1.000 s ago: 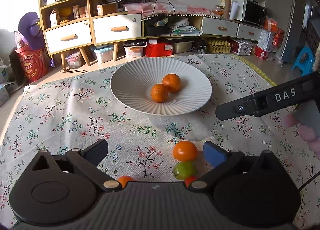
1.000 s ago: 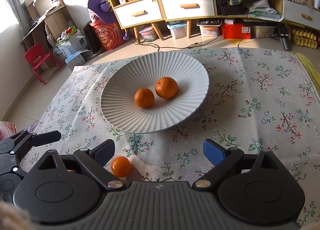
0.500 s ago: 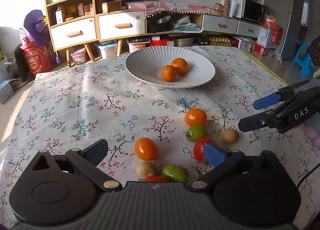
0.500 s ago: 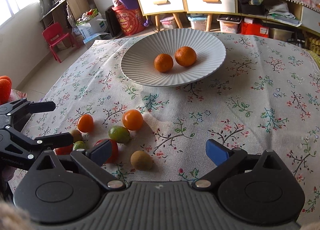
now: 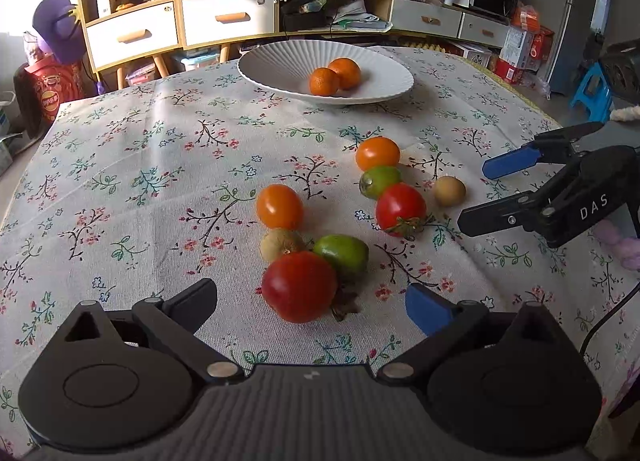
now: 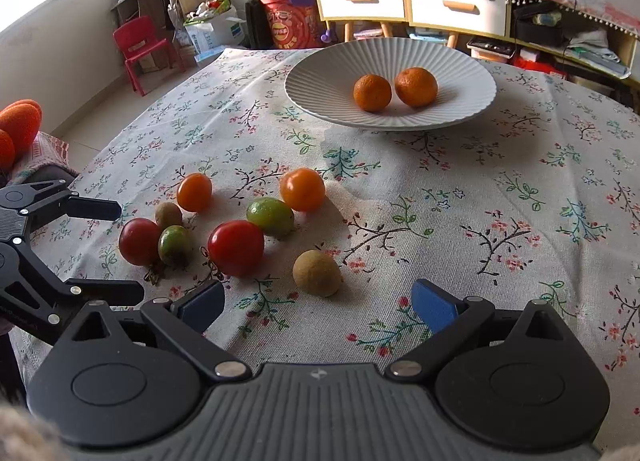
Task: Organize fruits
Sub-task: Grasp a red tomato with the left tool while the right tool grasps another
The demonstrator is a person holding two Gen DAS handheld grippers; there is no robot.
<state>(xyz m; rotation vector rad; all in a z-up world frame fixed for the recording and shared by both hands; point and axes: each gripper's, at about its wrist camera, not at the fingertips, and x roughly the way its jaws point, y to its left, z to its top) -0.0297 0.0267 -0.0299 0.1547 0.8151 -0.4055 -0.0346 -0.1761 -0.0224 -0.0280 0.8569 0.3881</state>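
A white ribbed plate [image 5: 280, 65] [image 6: 320, 81] holds two mandarins [image 5: 334, 75] [image 6: 394, 89] at the far side of the floral tablecloth. Several loose fruits lie in a cluster nearer me: a red tomato [image 5: 299, 287] [image 6: 138, 241], green fruits [image 5: 342, 253] [image 6: 270, 216], orange tomatoes [image 5: 279, 206] [image 6: 302, 189], a second red tomato [image 5: 400, 208] [image 6: 236, 247] and brown kiwis [image 5: 449, 191] [image 6: 317, 273]. My left gripper [image 5: 312, 303] is open, just before the near red tomato. My right gripper [image 6: 318, 303] is open, just before a kiwi; it also shows in the left wrist view [image 5: 492, 191].
The floral tablecloth [image 5: 140, 181] covers the table. Beyond it stand drawers and shelves [image 5: 180, 21], a red child's chair [image 6: 140, 49] and boxes on the floor. The left gripper shows at the left edge of the right wrist view [image 6: 104, 251].
Both grippers have pulled back and dropped lower, away from the plate. The cluster of loose fruits has come into view in front of them. Both stay open.
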